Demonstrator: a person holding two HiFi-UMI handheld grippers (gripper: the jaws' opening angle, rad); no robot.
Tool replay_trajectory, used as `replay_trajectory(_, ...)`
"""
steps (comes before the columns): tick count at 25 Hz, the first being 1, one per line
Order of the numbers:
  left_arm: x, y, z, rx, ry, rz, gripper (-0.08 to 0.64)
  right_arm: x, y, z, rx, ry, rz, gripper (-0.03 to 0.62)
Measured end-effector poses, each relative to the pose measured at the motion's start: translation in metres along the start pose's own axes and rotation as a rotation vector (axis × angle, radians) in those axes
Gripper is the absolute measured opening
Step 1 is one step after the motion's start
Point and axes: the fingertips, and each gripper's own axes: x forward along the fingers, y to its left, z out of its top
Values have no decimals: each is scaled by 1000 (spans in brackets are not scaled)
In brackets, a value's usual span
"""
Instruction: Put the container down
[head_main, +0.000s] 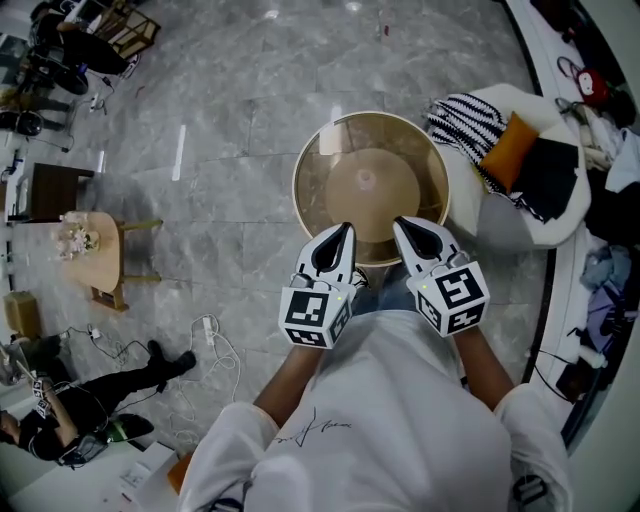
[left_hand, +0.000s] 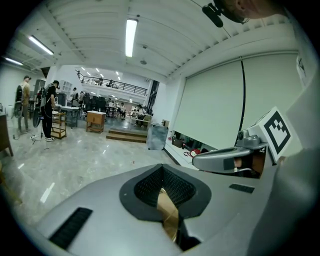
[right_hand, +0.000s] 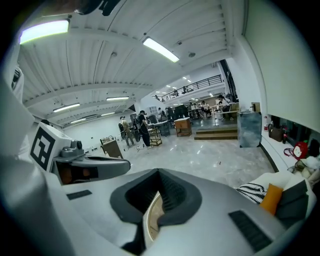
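Note:
A round tan container (head_main: 370, 185) with a pale rim is seen from above, out in front of the person and over the grey marble floor. My left gripper (head_main: 343, 235) is shut on its near rim, left of centre. My right gripper (head_main: 403, 228) is shut on the same rim a little to the right. In the left gripper view the thin tan rim (left_hand: 167, 210) is pinched between the dark pads of the left gripper (left_hand: 161, 187). The right gripper view shows the rim (right_hand: 152, 217) clamped the same way in the right gripper (right_hand: 159, 192). Whether the container touches the floor is unclear.
A white seat (head_main: 480, 215) with a striped cloth (head_main: 465, 120) and an orange cushion (head_main: 510, 150) stands close on the right. At the left is a small wooden table (head_main: 95, 250). Cables (head_main: 205, 340) and a seated person (head_main: 90, 400) are on the floor at lower left.

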Motion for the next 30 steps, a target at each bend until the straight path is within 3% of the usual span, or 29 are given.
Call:
replay_trajectory(16, -43, -3, 33, 3, -98, -34, 18, -29, 33, 26, -42, -67, -20, 15)
replay_trajectory(30, -65, 7, 49, 16, -140, -42, 18, -36, 57, 37, -75, -58, 42, 15)
